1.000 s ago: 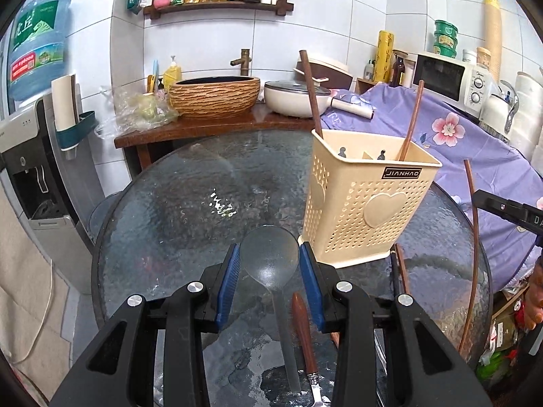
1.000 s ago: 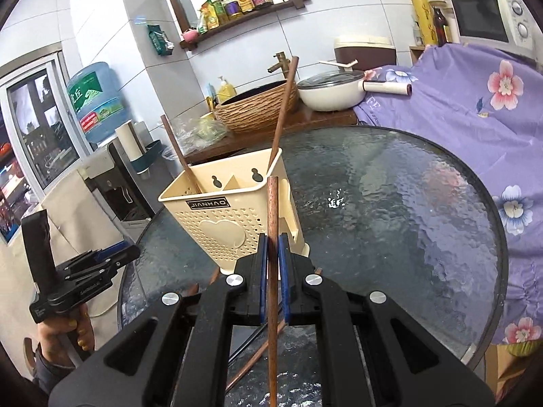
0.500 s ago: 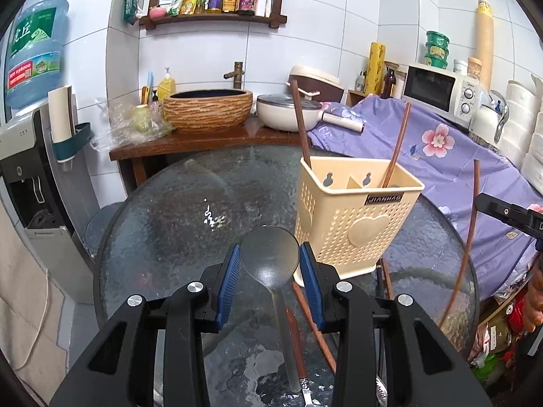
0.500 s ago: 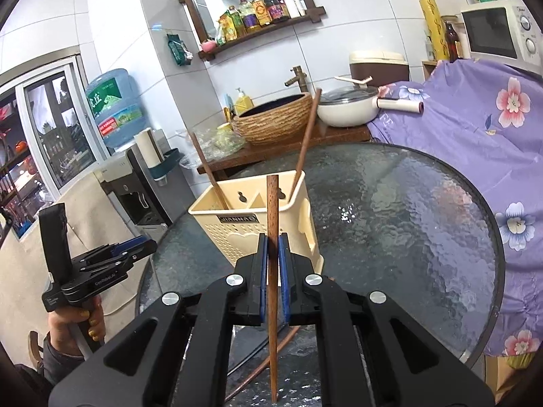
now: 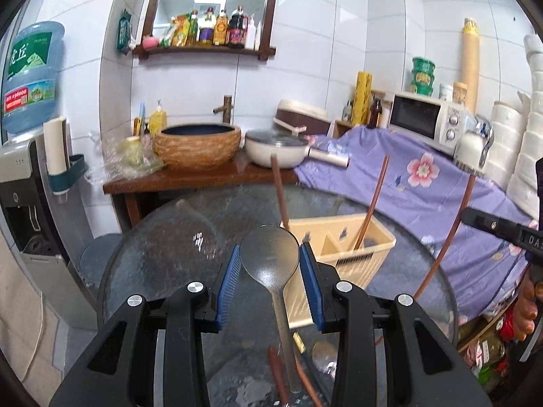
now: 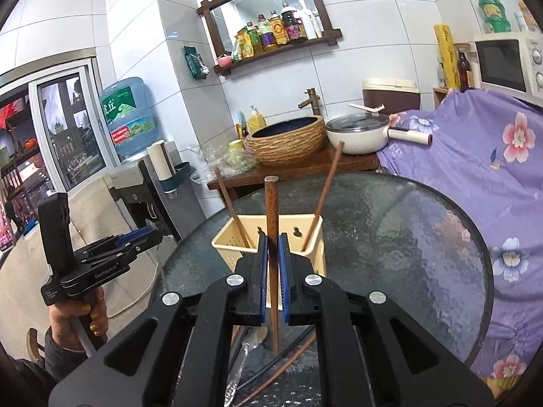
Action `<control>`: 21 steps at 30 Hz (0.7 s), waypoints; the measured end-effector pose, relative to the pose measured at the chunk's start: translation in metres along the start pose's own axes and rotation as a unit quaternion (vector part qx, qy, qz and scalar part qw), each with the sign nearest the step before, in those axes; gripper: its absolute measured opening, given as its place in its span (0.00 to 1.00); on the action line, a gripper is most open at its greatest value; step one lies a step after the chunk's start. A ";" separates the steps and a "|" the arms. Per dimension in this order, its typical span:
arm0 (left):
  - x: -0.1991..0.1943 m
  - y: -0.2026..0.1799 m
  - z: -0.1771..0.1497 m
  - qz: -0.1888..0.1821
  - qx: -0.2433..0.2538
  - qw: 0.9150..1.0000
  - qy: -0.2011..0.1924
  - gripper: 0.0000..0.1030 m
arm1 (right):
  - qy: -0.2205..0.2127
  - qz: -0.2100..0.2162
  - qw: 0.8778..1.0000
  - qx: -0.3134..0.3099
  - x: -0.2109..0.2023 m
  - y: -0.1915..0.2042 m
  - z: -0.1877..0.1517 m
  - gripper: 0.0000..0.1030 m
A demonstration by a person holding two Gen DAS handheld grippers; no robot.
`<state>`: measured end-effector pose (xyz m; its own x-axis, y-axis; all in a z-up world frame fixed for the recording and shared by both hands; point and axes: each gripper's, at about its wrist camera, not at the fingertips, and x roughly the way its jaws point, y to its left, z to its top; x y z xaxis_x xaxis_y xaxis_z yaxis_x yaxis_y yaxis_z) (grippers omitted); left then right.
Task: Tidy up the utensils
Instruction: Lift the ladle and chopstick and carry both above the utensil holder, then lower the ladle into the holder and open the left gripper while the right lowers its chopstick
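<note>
Here we see the left gripper (image 5: 270, 271) fingers clamped on a clear spoon (image 5: 271, 264) mid-frame, the right gripper (image 6: 270, 273) fingers pinching a chopstick (image 6: 272, 237) upright, both above the desk (image 6: 407, 230), the basket (image 6: 271, 237) just behind.

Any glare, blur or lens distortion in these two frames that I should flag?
Left wrist view: strong fisheye bending of the wall tiles, dark vignette corners, white glare spot on the glass table, clear spoon sharp. Right wrist view: same distortion, chopstick sharp between the pads, window bright but not blown out.
</note>
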<state>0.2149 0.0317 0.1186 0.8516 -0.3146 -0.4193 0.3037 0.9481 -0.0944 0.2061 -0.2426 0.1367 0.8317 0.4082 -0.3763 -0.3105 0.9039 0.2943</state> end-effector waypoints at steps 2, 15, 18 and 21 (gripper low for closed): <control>-0.002 -0.003 0.013 -0.004 -0.007 1.000 -0.018 0.34 | -0.010 0.002 1.000 -0.009 -0.004 0.006 0.011 0.07; 0.011 -0.031 0.098 0.005 -0.035 0.992 -0.119 0.34 | -0.077 0.005 0.996 -0.035 -0.016 0.031 0.101 0.07; 0.032 -0.036 0.102 0.022 -0.037 0.992 -0.120 0.34 | -0.096 -0.012 0.994 -0.043 -0.013 0.031 0.112 0.07; 0.052 -0.036 0.096 0.030 -0.043 0.992 -0.113 0.34 | -0.107 -0.033 0.992 -0.053 -0.004 0.030 0.114 0.07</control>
<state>0.2891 -0.0228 0.1872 0.9439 -0.2515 -0.2141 0.2212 0.9627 -0.1557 0.2457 -0.2320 0.2468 0.9269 0.3221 -0.1925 -0.2900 0.9405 0.1773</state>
